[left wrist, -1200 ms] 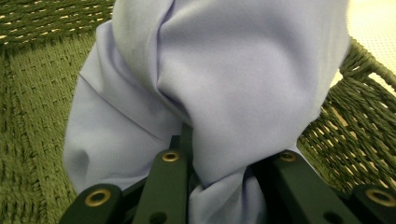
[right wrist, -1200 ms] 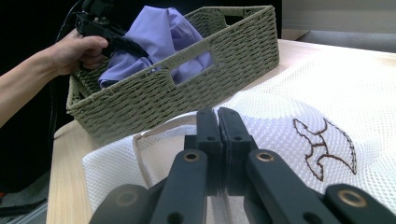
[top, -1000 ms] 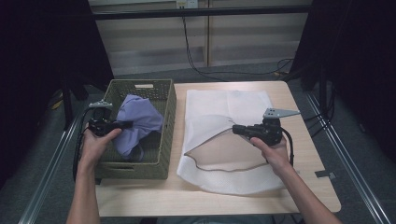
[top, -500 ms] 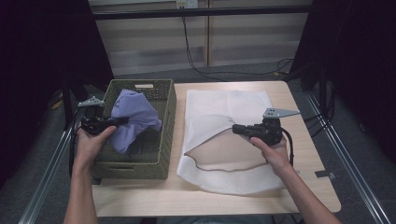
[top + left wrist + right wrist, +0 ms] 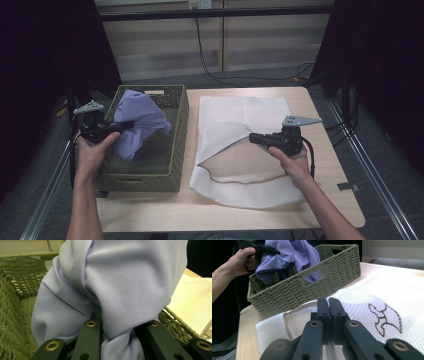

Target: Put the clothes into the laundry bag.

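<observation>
My left gripper [image 5: 122, 125] is clamped on the purple cloth [image 5: 140, 120] above the basket [image 5: 175, 150]. The mesh bag's [image 5: 240, 115] mouth lies to its right, lip pinched up by my right gripper [image 5: 252, 138].

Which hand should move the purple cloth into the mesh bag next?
Left. Its tongs already grip the purple cloth above the basket; the right tongs hold the mesh bag open.

So the worktop [image 5: 330, 200] in front of me is light wood. A green woven basket [image 5: 165, 170] sits on it beside my left jaws, right at the edge. A white mesh bag [image 5: 235, 115] lies flat under my right jaws, just next to the basket, covering the middle.
</observation>
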